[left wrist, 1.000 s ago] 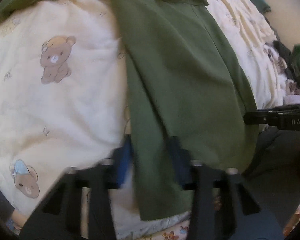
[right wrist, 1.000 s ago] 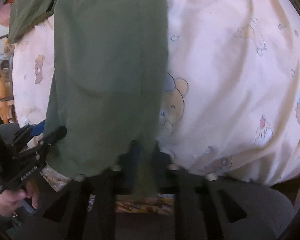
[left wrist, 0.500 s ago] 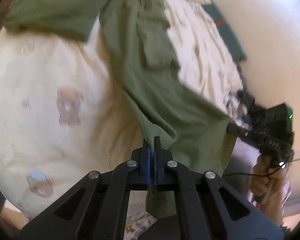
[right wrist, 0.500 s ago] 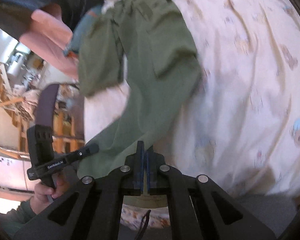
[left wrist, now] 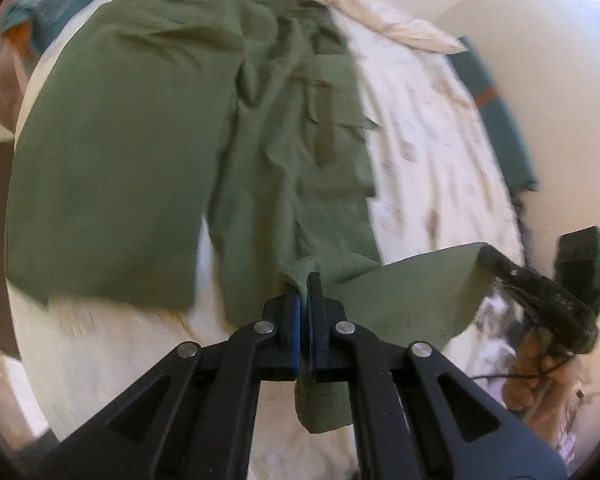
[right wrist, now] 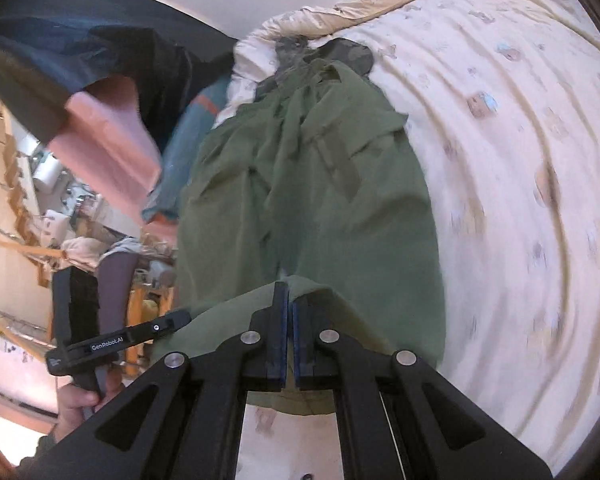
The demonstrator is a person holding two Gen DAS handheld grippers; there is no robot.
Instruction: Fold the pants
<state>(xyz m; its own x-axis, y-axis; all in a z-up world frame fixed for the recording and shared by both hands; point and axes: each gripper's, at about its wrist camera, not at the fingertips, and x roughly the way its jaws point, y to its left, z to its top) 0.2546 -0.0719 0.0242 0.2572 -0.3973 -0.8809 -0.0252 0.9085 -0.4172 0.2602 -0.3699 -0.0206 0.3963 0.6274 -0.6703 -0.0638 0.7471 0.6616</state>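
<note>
Pants [left wrist: 148,152] lay spread on the bed [left wrist: 428,152], folding barely begun, one leg's hem lifted and pinched tight by the left gripper [left wrist: 304,292] and right gripper [right wrist: 290,304] fingers.

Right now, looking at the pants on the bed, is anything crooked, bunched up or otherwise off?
Yes. The green pants are not flat: the cloth is bunched and wrinkled toward the waist and down the middle, and the cargo pocket sits askew. The left gripper and the right gripper each pinch the hem of one leg. No damage shows.
</note>
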